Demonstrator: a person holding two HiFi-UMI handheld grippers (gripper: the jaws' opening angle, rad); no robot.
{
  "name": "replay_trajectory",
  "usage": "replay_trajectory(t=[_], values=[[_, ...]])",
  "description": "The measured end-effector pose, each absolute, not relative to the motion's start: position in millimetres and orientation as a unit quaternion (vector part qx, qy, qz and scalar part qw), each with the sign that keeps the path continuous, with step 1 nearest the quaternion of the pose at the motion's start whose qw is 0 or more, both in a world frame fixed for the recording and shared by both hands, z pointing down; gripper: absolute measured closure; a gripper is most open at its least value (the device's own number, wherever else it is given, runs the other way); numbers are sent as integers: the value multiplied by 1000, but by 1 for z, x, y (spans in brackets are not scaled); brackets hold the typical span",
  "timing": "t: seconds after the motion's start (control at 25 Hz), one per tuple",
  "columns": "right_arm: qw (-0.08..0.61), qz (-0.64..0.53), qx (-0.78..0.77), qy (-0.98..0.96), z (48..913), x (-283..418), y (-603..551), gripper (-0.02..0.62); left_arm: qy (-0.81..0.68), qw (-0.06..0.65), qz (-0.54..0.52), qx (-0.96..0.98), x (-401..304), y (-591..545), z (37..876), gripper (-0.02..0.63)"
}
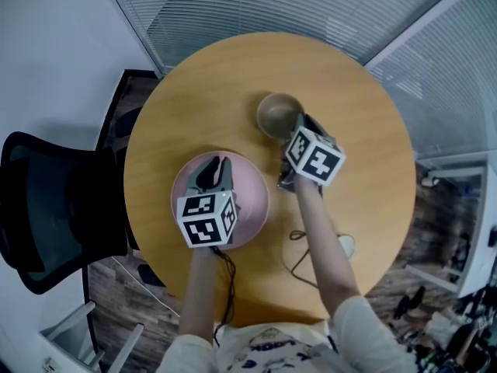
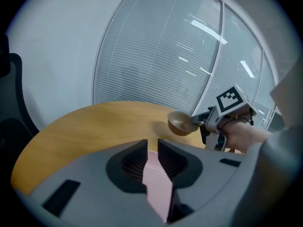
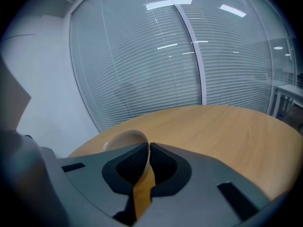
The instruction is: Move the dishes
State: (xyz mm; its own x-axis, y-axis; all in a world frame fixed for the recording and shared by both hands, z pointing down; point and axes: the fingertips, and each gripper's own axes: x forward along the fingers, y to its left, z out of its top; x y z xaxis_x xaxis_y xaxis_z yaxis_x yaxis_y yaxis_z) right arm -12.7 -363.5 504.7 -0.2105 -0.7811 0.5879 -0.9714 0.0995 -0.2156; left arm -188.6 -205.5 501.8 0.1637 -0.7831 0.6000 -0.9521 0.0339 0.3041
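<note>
A pink plate (image 1: 252, 204) lies at the near left of the round wooden table (image 1: 357, 130). My left gripper (image 1: 214, 169) reaches over it from the near side and is shut on its rim; in the left gripper view the pink rim (image 2: 157, 183) runs between the closed jaws of the left gripper (image 2: 152, 146). A brown bowl (image 1: 276, 113) is near the table's middle, with my right gripper (image 1: 300, 124) shut on its right rim. In the right gripper view the right gripper (image 3: 148, 151) pinches the bowl's wall (image 3: 124, 140). From the left gripper view the bowl (image 2: 180, 123) seems slightly above the tabletop.
A black office chair (image 1: 46, 208) stands at the table's left edge. A thin cable (image 1: 299, 247) and a small white object (image 1: 346, 245) lie near the front right edge. Glass walls with blinds (image 1: 256, 6) close off the far side.
</note>
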Motion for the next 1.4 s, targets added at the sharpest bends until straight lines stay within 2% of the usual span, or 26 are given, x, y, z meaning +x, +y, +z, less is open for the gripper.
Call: replay_trajectory(t=[0.56, 1.4], values=[[190, 295, 539, -766, 507, -98, -336, 577, -660, 344, 109, 658, -225, -166, 494, 543], [230, 339, 493, -768, 545, -140, -326, 577, -667, 363, 97, 643, -240, -135, 505, 543]])
